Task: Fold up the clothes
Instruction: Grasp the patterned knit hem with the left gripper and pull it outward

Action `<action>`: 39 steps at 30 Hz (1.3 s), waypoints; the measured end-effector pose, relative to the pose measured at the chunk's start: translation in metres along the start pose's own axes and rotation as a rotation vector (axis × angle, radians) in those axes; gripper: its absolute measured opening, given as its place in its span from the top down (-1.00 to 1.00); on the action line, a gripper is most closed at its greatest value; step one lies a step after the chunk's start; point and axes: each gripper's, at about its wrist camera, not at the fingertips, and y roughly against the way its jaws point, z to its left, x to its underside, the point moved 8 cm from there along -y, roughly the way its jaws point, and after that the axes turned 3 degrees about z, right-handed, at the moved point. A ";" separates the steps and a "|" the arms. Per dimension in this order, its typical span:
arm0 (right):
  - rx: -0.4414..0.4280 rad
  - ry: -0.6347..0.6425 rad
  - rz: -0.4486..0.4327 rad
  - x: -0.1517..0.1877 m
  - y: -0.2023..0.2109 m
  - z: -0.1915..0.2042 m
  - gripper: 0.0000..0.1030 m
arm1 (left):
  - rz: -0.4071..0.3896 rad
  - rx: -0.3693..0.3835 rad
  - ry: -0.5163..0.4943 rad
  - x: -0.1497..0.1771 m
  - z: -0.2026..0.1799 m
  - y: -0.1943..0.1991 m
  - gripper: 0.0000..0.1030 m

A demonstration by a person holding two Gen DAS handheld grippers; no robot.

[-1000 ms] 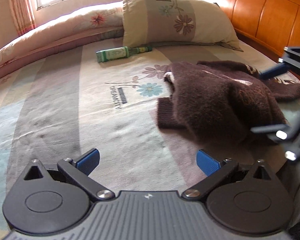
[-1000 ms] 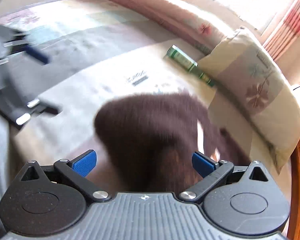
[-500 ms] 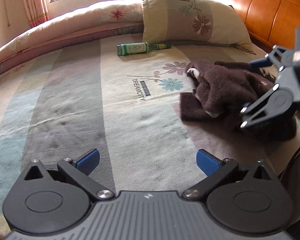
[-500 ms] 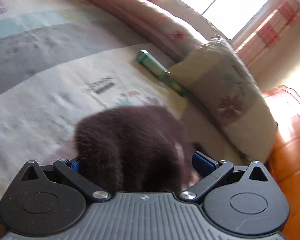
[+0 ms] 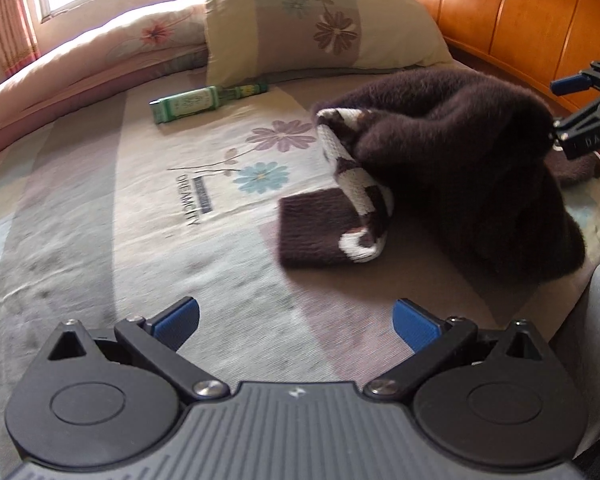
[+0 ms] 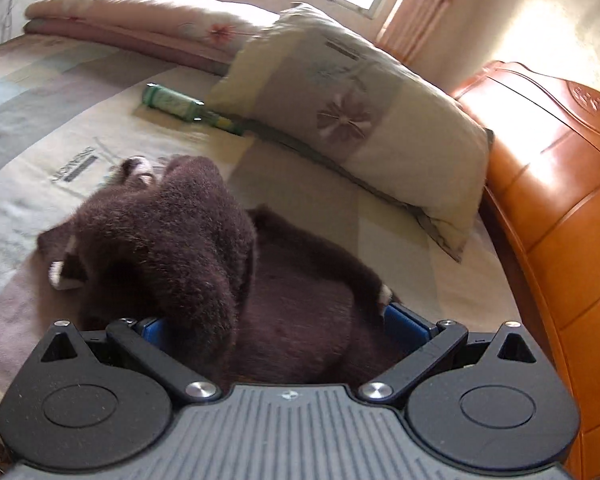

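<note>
1. Bed sheet point(image 5: 100, 208), striped with flower print, is filling most of both views.
2. Pillow point(image 5: 320, 24) is leaning at top centre of the left view, in front of the wooden headboard point(image 5: 520, 12).
3. Brown sweater point(image 5: 460, 168) is lying bunched at centre right, its patterned white cuff point(image 5: 356, 184) rolling outward.
4. Right gripper point(image 6: 276, 328) is sitting with jaws spread wide, sweater fabric lying between the blue pads; no clamping visible.
5. Left gripper point(image 5: 296, 320) is hovering released over bare sheet, bottom centre.
6. Green bottle point(image 5: 192, 100) is lying beside the pillow, upper left.
</note>
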 end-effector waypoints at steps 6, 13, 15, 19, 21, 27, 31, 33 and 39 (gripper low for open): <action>-0.026 -0.077 0.015 0.020 -0.008 -0.026 -1.00 | -0.022 0.041 -0.039 -0.020 -0.028 -0.026 -0.99; -0.087 -0.112 -0.003 0.027 -0.016 -0.032 -1.00 | -0.035 -0.028 -0.074 -0.042 -0.034 -0.083 -0.95; -0.103 -0.108 -0.019 0.028 -0.017 -0.032 -1.00 | -0.023 -0.015 -0.061 -0.041 -0.034 -0.100 -0.92; -0.147 -0.117 -0.037 0.029 -0.021 -0.030 -1.00 | -0.017 0.014 -0.062 -0.037 -0.037 -0.125 -0.76; -0.164 -0.136 -0.039 0.030 -0.023 -0.032 -1.00 | -0.012 0.015 -0.063 -0.033 -0.036 -0.137 -0.76; -0.197 -0.179 -0.042 0.036 -0.029 -0.035 -1.00 | -0.106 0.046 -0.065 -0.023 -0.030 -0.146 -0.98; -0.207 -0.190 -0.036 0.039 -0.033 -0.033 -1.00 | -0.150 -0.001 -0.107 -0.027 -0.036 -0.141 -0.79; -0.212 -0.198 -0.033 0.040 -0.034 -0.032 -1.00 | -0.185 -0.044 -0.177 -0.030 -0.048 -0.136 -0.32; -0.191 -0.171 -0.043 0.038 -0.027 -0.028 -1.00 | -0.157 -0.050 -0.199 -0.033 -0.058 -0.126 0.74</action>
